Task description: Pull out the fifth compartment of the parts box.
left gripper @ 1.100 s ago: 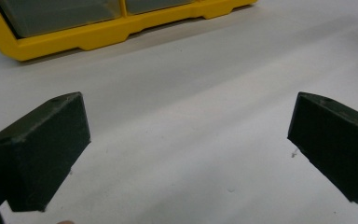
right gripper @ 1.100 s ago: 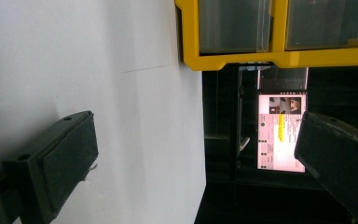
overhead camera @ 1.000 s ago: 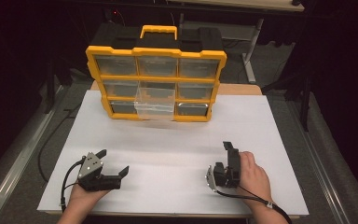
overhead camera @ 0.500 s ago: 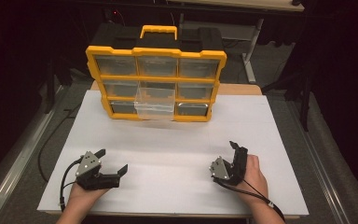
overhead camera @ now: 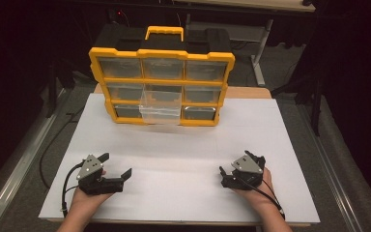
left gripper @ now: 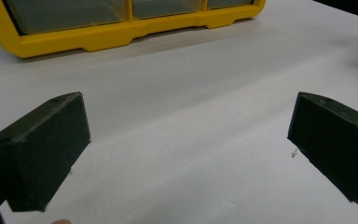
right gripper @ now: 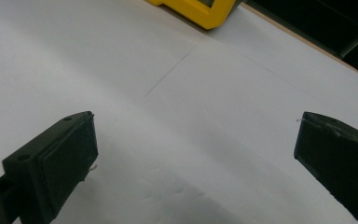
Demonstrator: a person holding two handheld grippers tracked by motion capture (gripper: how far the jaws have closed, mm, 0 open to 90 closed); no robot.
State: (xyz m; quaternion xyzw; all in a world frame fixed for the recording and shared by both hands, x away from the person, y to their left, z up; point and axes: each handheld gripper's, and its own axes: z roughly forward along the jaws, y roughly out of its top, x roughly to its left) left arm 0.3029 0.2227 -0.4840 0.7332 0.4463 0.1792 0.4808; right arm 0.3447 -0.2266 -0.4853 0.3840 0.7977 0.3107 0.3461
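A yellow organizer case with clear drawers stands upright at the back of the white table top. Its middle drawer is pulled out toward me. My left gripper rests on the table at the front left, open, with nothing between its wide-apart jaws. My right gripper rests at the front right, also open and empty. In the left gripper view the gripper faces the bottom edge of the case. In the right gripper view the gripper looks across bare white surface toward one yellow corner of the case.
A wooden table edge shows behind the white sheet at the right of the case. Metal rails run along both sides of the table. A black cable trails off the left side. Dark floor and table legs lie beyond.
My right gripper has turned from pointing away from me to pointing left across the table, and the hand has settled lower. The left gripper has barely shifted.
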